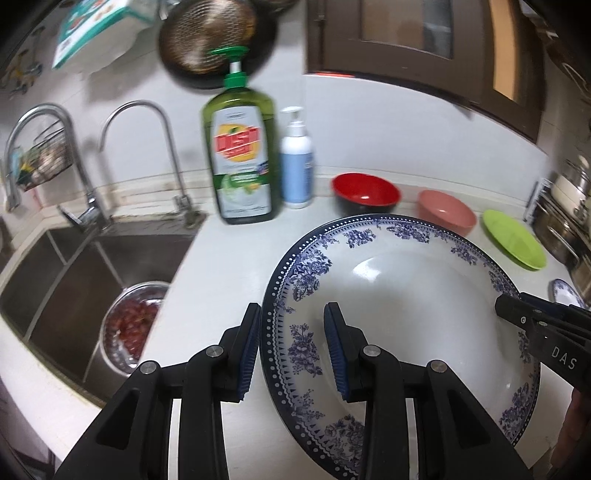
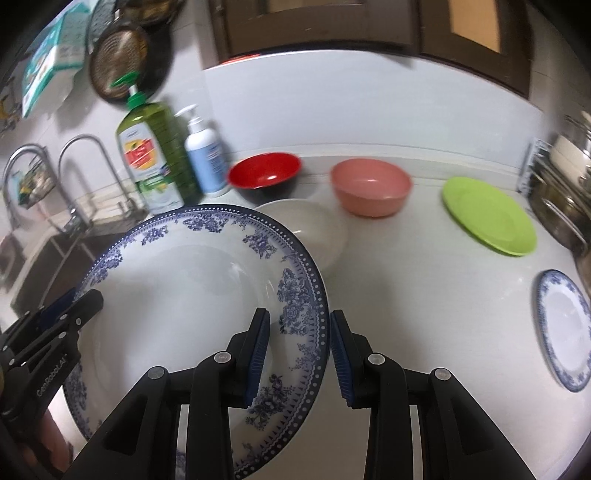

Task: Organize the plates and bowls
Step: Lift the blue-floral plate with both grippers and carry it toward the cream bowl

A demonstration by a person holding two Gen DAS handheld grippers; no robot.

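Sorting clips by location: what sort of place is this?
A home kitchen, most likely. A steel sink with two faucets is set into a white countertop; a dish soap bottle stands beside it, and a frying pan hangs on the wall.

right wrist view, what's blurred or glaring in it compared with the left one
Right wrist view: the red bowl, pink bowl and green plate smear sideways, while the big patterned plate stays sharp. Left wrist view: the soap bottle and hanging pan are blurred, with a glare patch on the plate.
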